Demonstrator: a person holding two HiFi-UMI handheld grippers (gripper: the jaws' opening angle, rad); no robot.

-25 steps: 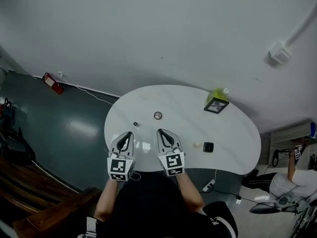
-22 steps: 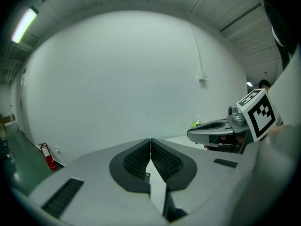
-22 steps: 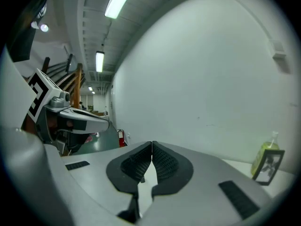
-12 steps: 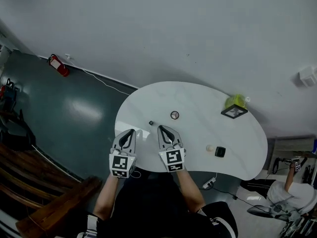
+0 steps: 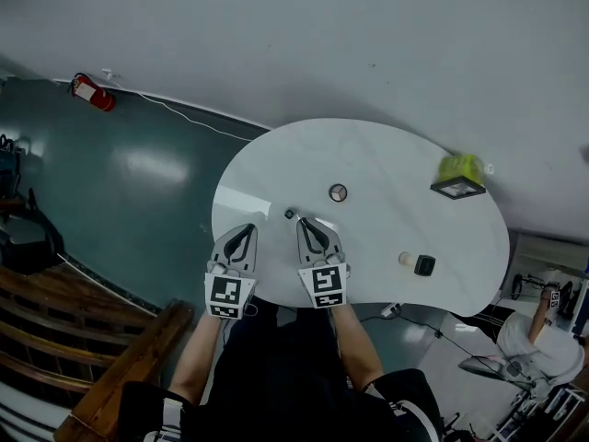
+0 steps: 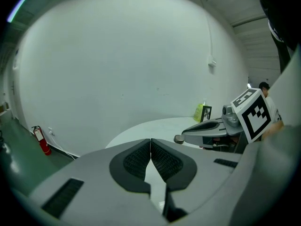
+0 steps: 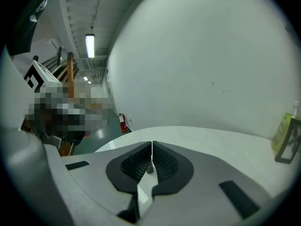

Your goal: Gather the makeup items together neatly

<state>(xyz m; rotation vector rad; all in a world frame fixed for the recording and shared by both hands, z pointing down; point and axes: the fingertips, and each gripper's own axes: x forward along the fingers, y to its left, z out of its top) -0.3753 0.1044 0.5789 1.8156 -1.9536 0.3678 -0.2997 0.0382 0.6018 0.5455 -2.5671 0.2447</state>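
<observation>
Opening the closed, empty fingers of the right gripper (image 5: 305, 222) is advised before the small dark item (image 5: 290, 215) just above them is taken; the left gripper (image 5: 245, 231) is likewise closed.

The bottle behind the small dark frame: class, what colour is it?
The bottle is yellow-green; the head view shows it best.

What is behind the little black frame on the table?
A yellow-green bottle stands just behind the frame, on the white table. The frame hides the bottle's lower part, so its base cannot be seen.
</observation>
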